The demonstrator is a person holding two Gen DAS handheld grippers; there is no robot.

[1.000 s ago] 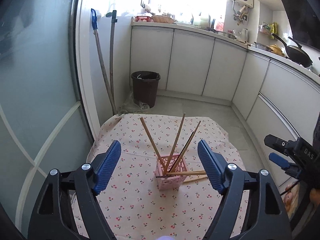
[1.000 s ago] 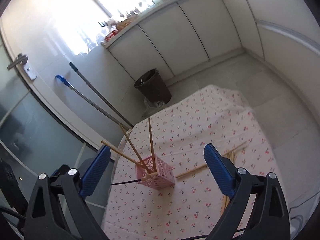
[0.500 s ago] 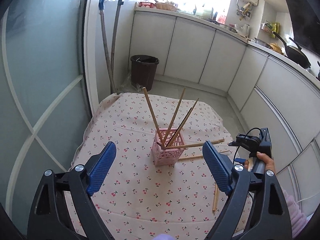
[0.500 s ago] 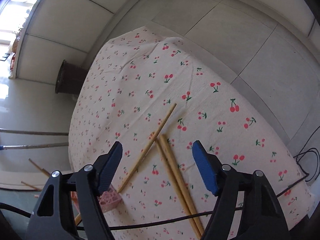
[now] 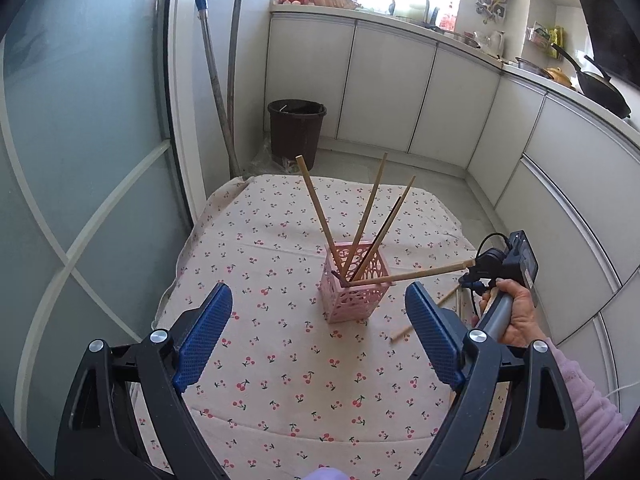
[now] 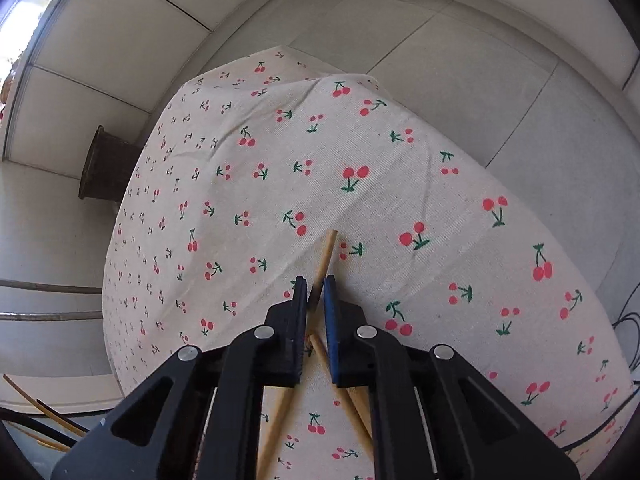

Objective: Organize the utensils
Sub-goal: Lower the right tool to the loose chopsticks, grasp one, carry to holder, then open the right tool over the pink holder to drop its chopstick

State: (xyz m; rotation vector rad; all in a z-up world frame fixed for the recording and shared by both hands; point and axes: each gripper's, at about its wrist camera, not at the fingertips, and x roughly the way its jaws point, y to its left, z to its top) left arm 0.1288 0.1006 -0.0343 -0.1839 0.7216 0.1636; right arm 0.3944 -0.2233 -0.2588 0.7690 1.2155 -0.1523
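R gripper (image 6: 316,294): jaws have just been closing and now pinch one chopstick (image 6: 325,256) lying on the cherry cloth (image 6: 400,152). The stick's tip pokes out toward 12 past the pads; the rest runs back toward 6 under the gripper body. Two more loose sticks (image 6: 348,396) lie just behind at 5, crossing close to the held one.

Risk, imo: the grip sits near one end, so the long free part may swing or pivot in the pads on lift. It could also drag the neighbours or snag the cloth, since the pads sit right at the fabric.

L gripper (image 5: 316,340): wide open, holds nothing, hovers above the cloth w/ the pink basket (image 5: 354,280) ahead at 12, not touching. The basket holds several sticks; one leans low toward 3, reaching near the person's hand (image 5: 516,312) on the R tool. A bump there could knock it out or tip the light basket.
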